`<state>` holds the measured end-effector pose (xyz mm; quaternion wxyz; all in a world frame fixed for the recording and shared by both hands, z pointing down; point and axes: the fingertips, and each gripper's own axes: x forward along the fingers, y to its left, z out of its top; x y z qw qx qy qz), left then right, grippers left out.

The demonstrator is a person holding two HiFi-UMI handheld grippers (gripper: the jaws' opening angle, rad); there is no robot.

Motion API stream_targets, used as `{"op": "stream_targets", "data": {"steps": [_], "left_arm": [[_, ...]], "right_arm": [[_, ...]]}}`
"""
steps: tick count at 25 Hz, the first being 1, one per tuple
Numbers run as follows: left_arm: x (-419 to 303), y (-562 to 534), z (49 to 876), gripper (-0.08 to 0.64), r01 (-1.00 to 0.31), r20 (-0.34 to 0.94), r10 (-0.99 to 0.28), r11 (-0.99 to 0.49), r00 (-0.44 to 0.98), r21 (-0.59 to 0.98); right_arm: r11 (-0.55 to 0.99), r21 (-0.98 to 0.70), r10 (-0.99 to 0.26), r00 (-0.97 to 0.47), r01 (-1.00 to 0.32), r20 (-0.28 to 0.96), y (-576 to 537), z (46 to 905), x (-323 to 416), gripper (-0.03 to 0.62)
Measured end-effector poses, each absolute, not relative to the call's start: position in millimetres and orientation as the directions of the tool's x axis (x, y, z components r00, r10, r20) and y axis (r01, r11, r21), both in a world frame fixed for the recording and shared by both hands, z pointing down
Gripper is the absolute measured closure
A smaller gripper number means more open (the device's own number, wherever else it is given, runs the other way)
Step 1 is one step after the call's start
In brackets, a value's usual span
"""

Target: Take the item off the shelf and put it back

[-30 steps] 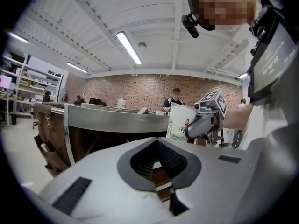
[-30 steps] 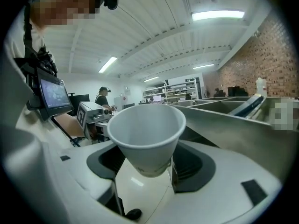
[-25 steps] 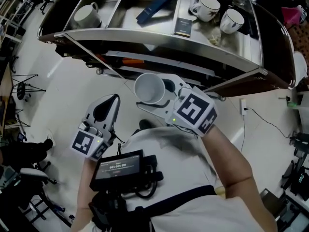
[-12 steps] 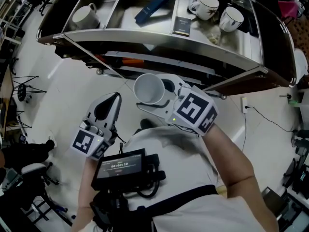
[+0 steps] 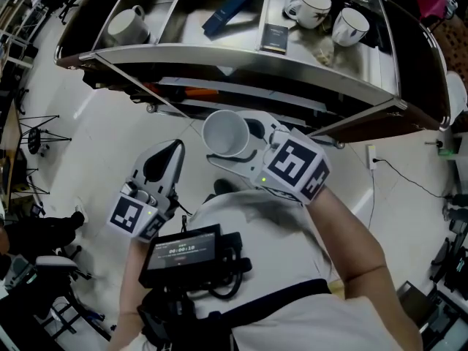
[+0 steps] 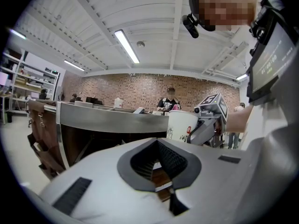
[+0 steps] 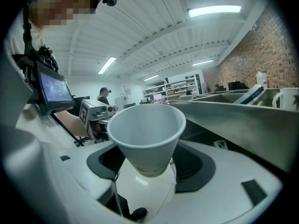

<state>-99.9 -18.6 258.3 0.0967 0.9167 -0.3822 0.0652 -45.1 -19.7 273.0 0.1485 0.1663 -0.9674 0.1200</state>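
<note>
A white paper cup point(image 5: 227, 134) stands upright in front of the metal shelf point(image 5: 241, 55), below its front rim, with my right gripper point(image 5: 241, 148) shut on it. In the right gripper view the cup point(image 7: 147, 136) is clamped by its lower part between the jaws of the right gripper point(image 7: 147, 167), its mouth empty. My left gripper point(image 5: 170, 154) hangs lower left of the cup, shut with nothing in it. The left gripper view shows the left gripper point(image 6: 157, 148) with its tips together, and beyond them the cup point(image 6: 181, 126) with red print.
On the shelf lie a white mug point(image 5: 131, 24) at the left, a blue box point(image 5: 235, 4) in the middle, a dark booklet point(image 5: 276, 39) and two white mugs point(image 5: 311, 9) point(image 5: 349, 29) at the right. A chest-mounted screen point(image 5: 179, 254) sits below the grippers.
</note>
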Motion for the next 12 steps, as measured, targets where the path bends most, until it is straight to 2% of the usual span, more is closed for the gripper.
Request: {"op": "stream_targets", "data": {"steps": [12], "left_arm": [[-93.3,-20.3,255.4,0.554,-0.696,0.169,-0.676,-0.705,0.717,0.132]], "right_arm": [[0.911,-0.184,-0.297,-0.897,-0.369,0.326,-22.1,272.9,-40.3,0.293]]}}
